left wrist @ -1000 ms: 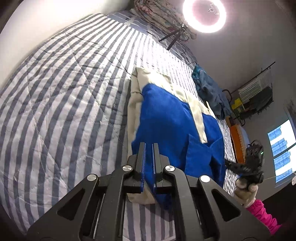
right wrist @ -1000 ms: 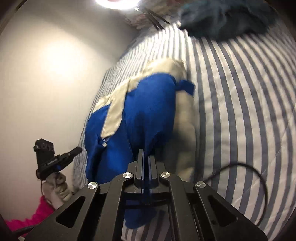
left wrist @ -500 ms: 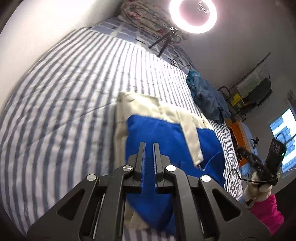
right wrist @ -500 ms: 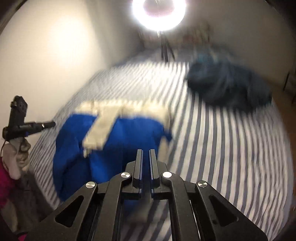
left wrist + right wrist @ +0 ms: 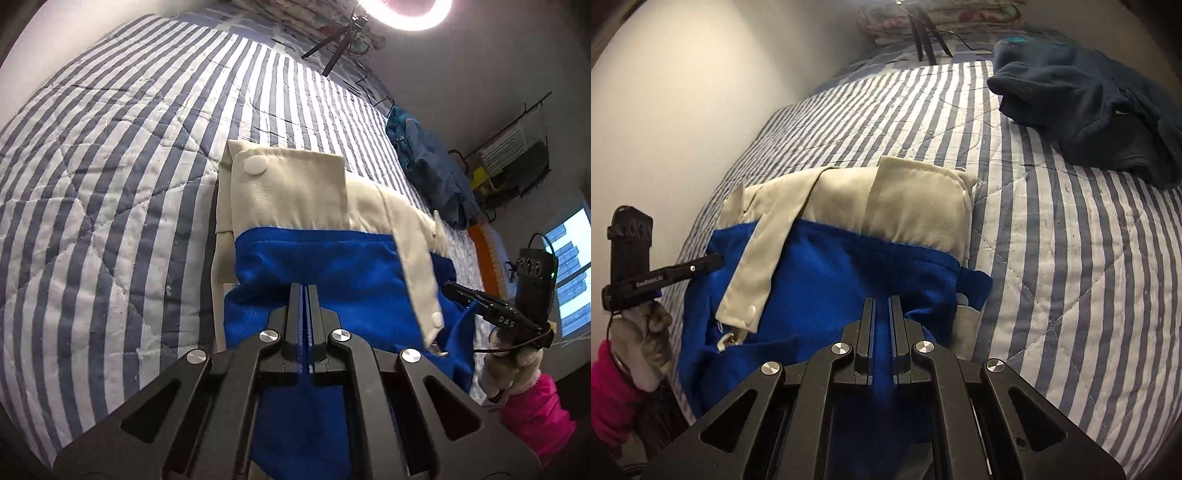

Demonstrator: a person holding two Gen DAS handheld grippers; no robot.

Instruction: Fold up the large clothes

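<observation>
both grippers, left gripper [image 5: 303, 291] and right gripper [image 5: 882, 306], pinch blue-and-cream garment [image 5: 332, 266] at 6 o'clock on striped quilt [image 5: 110, 166].

A striped quilted bed [image 5: 110, 184] carries a blue-and-cream garment [image 5: 332, 266] and a dark teal garment [image 5: 1089, 107].

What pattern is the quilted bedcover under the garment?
Blue-grey and white stripes on the quilted bedcover; clearest in the left wrist view.

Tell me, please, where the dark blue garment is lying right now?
The dark blue garment lies bunched on the striped quilt, upper right in the right wrist view, apart from the blue-and-cream jacket.
</observation>
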